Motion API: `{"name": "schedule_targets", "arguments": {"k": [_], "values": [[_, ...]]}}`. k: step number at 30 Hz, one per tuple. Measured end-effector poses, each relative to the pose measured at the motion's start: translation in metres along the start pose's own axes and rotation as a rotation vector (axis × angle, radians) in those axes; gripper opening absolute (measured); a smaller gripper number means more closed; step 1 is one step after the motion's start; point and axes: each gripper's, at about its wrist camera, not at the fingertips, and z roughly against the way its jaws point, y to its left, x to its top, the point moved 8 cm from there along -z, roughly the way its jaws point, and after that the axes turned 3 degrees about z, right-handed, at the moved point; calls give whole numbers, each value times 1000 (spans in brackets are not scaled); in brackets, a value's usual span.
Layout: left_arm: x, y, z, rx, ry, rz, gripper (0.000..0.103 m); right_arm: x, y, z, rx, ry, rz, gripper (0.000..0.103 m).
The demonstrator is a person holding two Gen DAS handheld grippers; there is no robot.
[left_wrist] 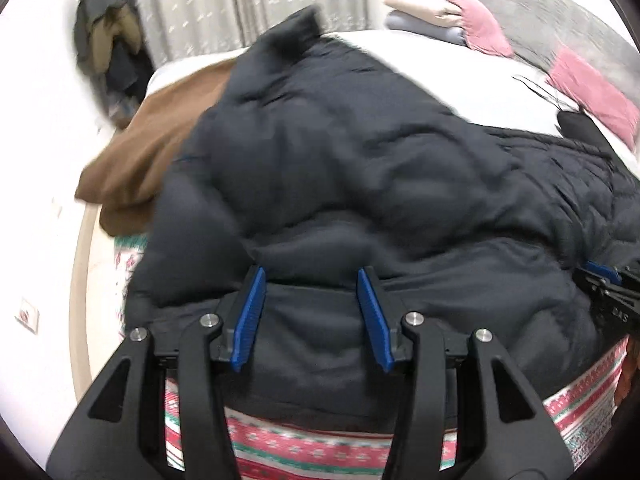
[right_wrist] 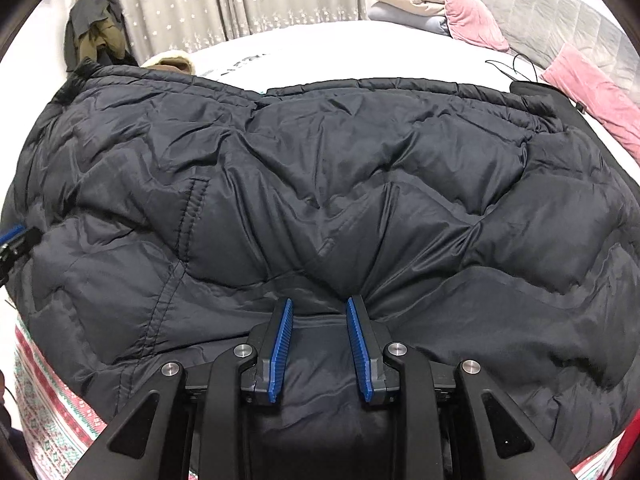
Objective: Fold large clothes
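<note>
A big dark padded jacket point(right_wrist: 320, 184) is lying spread across the near half of the bed point(right_wrist: 320, 46), reaching almost from the left side to the right, with its near hem hanging over a red, white and green patterned blanket point(right_wrist: 44, 396) at the bed's near edge. The left tool point(left_wrist: 312, 276) is standing with its blue pads wide apart, and a roll of the jacket's near edge is sitting between them without being pinched. The right tool point(right_wrist: 318, 300) is also standing with its pads apart, though less widely; the fabric is bunching between and just beyond the tips, so it looks to be closing on or resting against a fold rather than clamping it, and I cannot tell for certain that it is bearing on the cloth. Judging by the puffy quilting and the soft sheen, the jacket is probably light for its bulk, springy and rather slippery, so a thin pinch of the shell alone is likely to slide out; taking a thick gather at the hem or along a stitched seam, such as the one running down the left part in the right wrist view, seems safer. It will likely spring back after folding and need pressing flat. A brown garment point(left_wrist: 132, 168) is lying at the far left of the bed, touching the jacket, and pink cushions point(right_wrist: 472, 16) are resting at the far right, well apart from it.
</note>
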Motion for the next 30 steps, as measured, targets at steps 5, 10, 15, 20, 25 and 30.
{"name": "schedule_targets", "arguments": {"k": [5, 10, 15, 20, 25, 30], "values": [[-3, 13, -11, -3, -2, -9, 50, 0, -1, -4, -12, -12, 3, 29], [-4, 26, 11, -9, -9, 3, 50, -4, -13, 19, 48, 11, -48, 30], [-14, 47, 30, -35, -24, 38, 50, -18, -77, 86, 4, -74, -138, 51], [-36, 50, 3, -17, 59, 40, 50, -48, -148, 86, 2, -10, -290, 51], [-38, 49, -2, 44, 72, 27, 50, -57, -166, 42, 40, 74, -306, 50], [-30, 55, 9, 60, 98, 104, 50, -52, -156, 37, -40, 65, -259, 51]]}}
